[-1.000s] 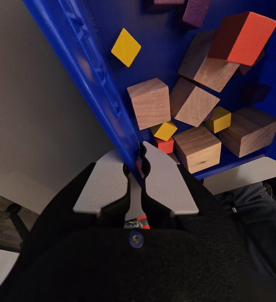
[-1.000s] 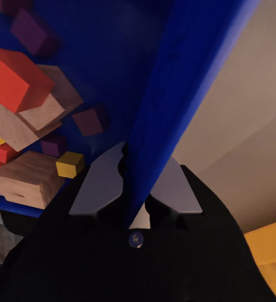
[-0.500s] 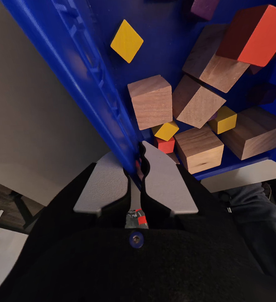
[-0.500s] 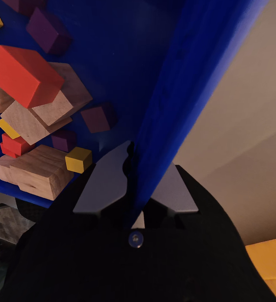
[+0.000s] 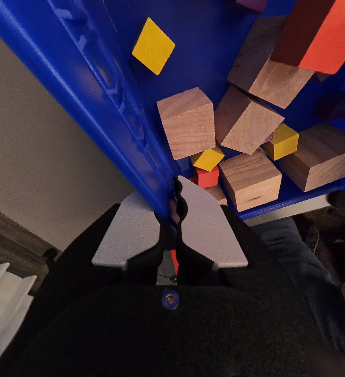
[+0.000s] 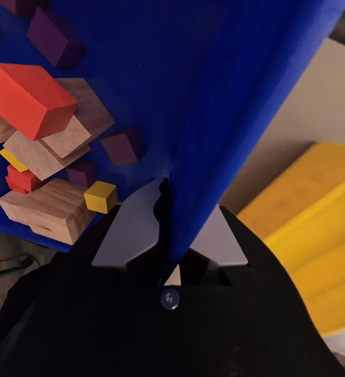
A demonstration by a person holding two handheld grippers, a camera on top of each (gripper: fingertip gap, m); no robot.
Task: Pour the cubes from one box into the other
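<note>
Here, the left gripper [image 5: 172, 201] is clenched on one side wall of a tilted blue box [image 5: 98, 106], one grey finger outside the ribbed wall and the other inside; in the right wrist view the right gripper [image 6: 173, 206] pinches the opposite wall of the same blue box [image 6: 218, 102] in the same way. Inside, the cubes are heaped against the low end wall nearest the grippers. Several plain wooden cubes [image 5: 188, 124] lie jumbled together there, with small yellow cubes [image 5: 207, 158] and a small red cube [image 5: 207, 176] wedged between them. A large red block [image 6: 28, 100] rests on top of the wooden pile, and dark purple cubes [image 6: 53, 36] sit scattered higher up on the box floor, apart from the heap. A flat yellow piece [image 5: 153, 46] lies alone on the floor near the left wall. Beyond the right wall, lower down, a yellow box [image 6: 310, 234] stands beside a pale surface; what it holds cannot be seen.
</note>
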